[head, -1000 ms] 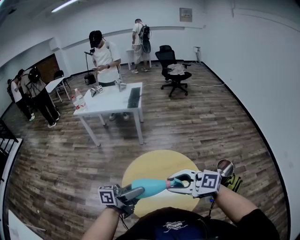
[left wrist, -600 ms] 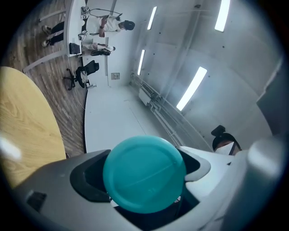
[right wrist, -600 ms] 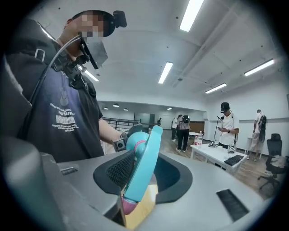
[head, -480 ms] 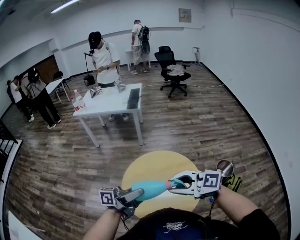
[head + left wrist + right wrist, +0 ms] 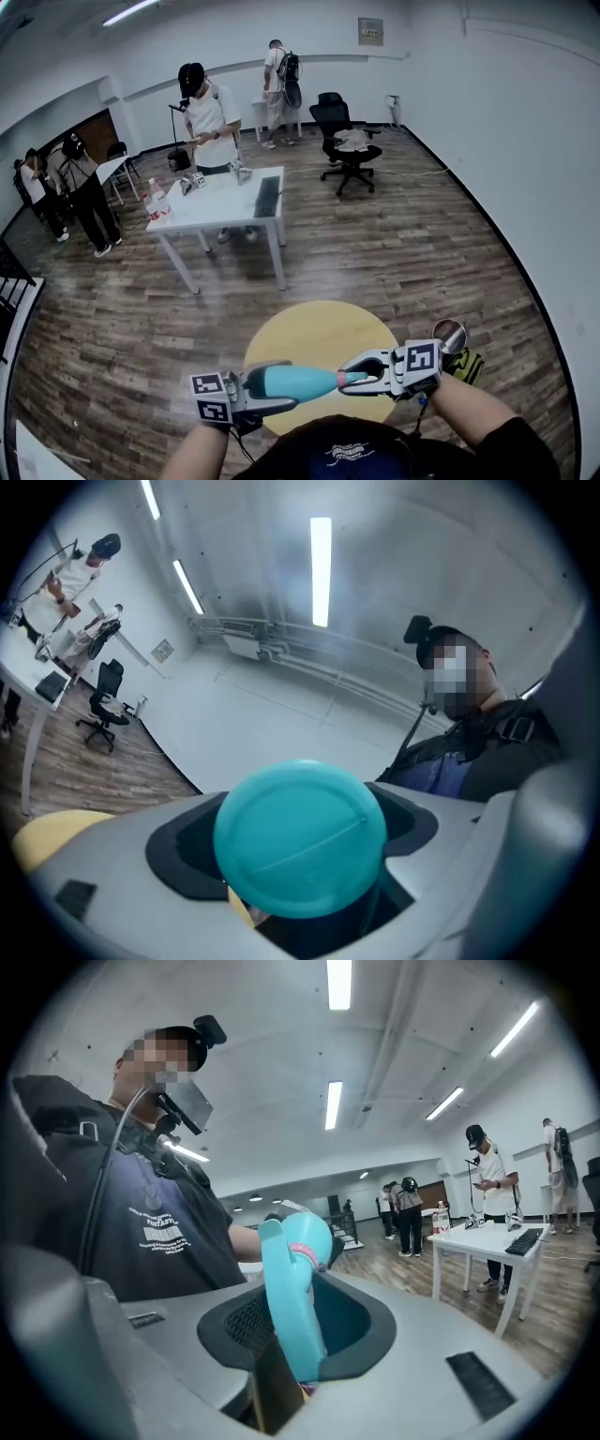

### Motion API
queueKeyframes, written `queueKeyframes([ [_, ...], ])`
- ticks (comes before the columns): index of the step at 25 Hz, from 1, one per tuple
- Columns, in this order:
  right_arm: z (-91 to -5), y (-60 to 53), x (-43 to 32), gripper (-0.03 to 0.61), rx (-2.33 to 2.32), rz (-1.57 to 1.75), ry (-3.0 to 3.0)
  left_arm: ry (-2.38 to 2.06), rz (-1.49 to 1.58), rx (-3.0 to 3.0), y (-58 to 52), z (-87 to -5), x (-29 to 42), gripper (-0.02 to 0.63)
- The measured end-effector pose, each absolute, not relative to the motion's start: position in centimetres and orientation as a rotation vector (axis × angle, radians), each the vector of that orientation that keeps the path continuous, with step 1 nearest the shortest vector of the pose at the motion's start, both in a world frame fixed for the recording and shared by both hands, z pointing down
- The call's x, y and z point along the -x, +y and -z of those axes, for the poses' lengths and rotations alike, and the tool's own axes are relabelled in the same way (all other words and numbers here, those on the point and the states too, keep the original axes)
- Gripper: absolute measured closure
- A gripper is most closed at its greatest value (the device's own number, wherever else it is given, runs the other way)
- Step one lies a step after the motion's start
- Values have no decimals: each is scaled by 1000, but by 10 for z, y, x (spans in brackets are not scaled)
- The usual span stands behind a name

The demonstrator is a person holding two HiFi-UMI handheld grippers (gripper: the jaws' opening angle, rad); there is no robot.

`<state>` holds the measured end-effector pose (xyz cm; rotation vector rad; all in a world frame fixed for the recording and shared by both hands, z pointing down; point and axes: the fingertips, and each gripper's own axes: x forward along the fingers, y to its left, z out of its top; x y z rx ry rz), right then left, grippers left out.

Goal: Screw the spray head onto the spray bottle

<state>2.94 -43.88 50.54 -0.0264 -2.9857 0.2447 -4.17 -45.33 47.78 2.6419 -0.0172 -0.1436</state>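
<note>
Over the yellow round table [image 5: 314, 330] I hold a teal spray bottle [image 5: 302, 381] lying level between both grippers. My left gripper [image 5: 275, 387] is shut on its body; in the left gripper view the bottle's round base [image 5: 300, 834] fills the gap between the jaws of the left gripper [image 5: 302, 897]. My right gripper [image 5: 348, 379] is at the neck end, and its jaws have just been closing round the teal spray head [image 5: 356, 378]. In the right gripper view the spray head [image 5: 292, 1283] stands between the jaws of the right gripper [image 5: 298, 1372], with a pink ring beneath it.
A metal cup [image 5: 450, 334] and a green-black thing [image 5: 467, 366] sit at the round table's right edge. Farther off stand a white table [image 5: 230, 204] with a keyboard and bottles, an office chair [image 5: 343, 131] and several people. Wooden floor lies all around.
The left gripper has rolled, so its marker cube now shows two faces, and it has shifted a little. The bottle lies more level. The right gripper's jaws stand narrower round the spray head.
</note>
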Motion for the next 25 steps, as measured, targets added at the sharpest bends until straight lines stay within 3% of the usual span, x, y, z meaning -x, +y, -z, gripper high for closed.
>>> queueKeyframes([
  [7,-487,-464,-29,443,-222,100,-2950,-63,427,-2370,-483,-470,52,152],
  [15,-478,-467,-37,442,-322,356,-2836,-30,473,-2238,-489,-471,63,152],
  [20,-473,-464,-33,442,-306,352,-2872,-2,481,-2222,-487,-472,66,152],
  [23,-473,-463,-33,335,-282,275,-2882,-15,449,-2236,-487,-476,63,152],
  [25,-477,-457,-31,321,-228,246,-2857,-16,442,-2233,-486,-477,60,152],
])
